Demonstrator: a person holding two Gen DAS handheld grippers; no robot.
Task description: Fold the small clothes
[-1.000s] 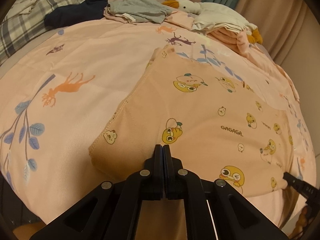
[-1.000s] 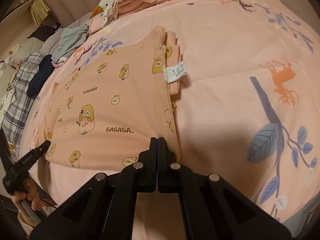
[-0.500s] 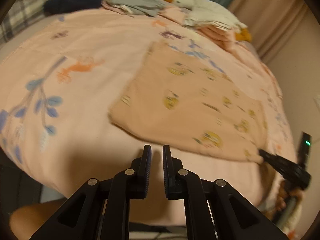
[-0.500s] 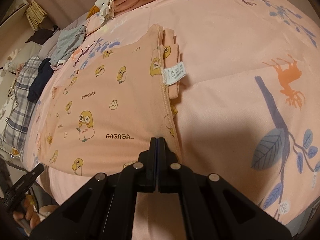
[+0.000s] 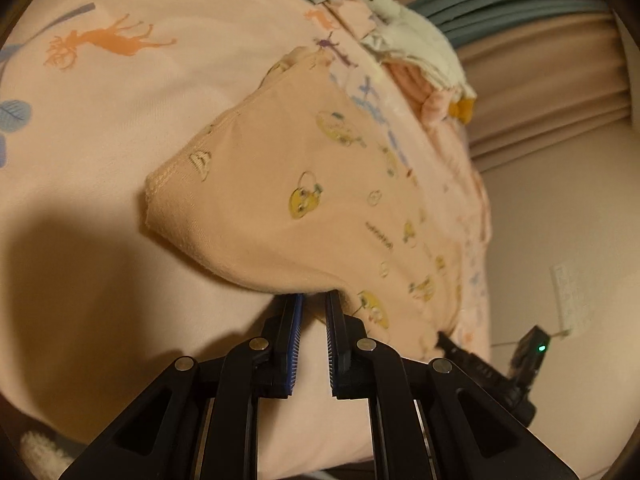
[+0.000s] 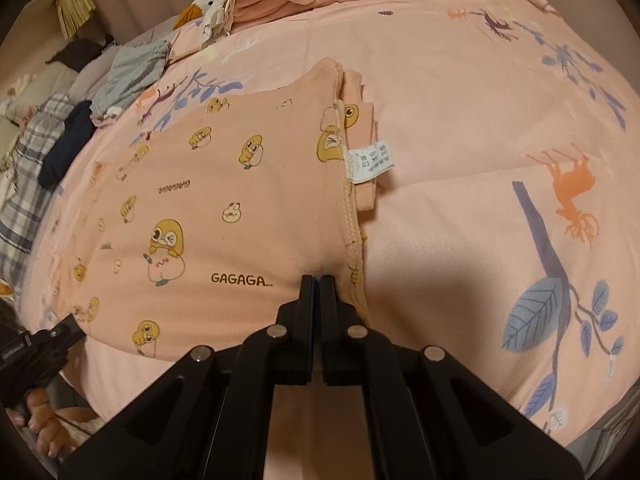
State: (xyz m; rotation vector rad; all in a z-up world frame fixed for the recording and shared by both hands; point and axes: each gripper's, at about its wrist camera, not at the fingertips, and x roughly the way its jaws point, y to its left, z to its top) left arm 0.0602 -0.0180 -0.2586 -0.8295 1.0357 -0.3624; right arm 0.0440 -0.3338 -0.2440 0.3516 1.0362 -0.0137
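Observation:
A small peach garment (image 5: 320, 184) printed with yellow cartoon chicks lies flat on the pink bedsheet (image 5: 120, 100). My left gripper (image 5: 314, 302) is open, its fingertips at the garment's near hem, which lifts slightly over them. In the right wrist view the same garment (image 6: 224, 200) shows "GAGAGA" text and a white care label (image 6: 370, 160) on its right edge. My right gripper (image 6: 318, 280) is shut on the garment's near hem close to the right seam. The right gripper also shows in the left wrist view (image 5: 444, 338).
A pile of clothes and a white goose plush (image 5: 412, 40) lie at the far side of the bed. Grey, dark blue and plaid clothes (image 6: 80, 132) lie at the far left in the right wrist view. Beige curtains (image 5: 540, 60) hang behind.
My left gripper let go of the hem, opened, pulled back, then moved in again at the near hem. My right gripper stayed shut on the hem.

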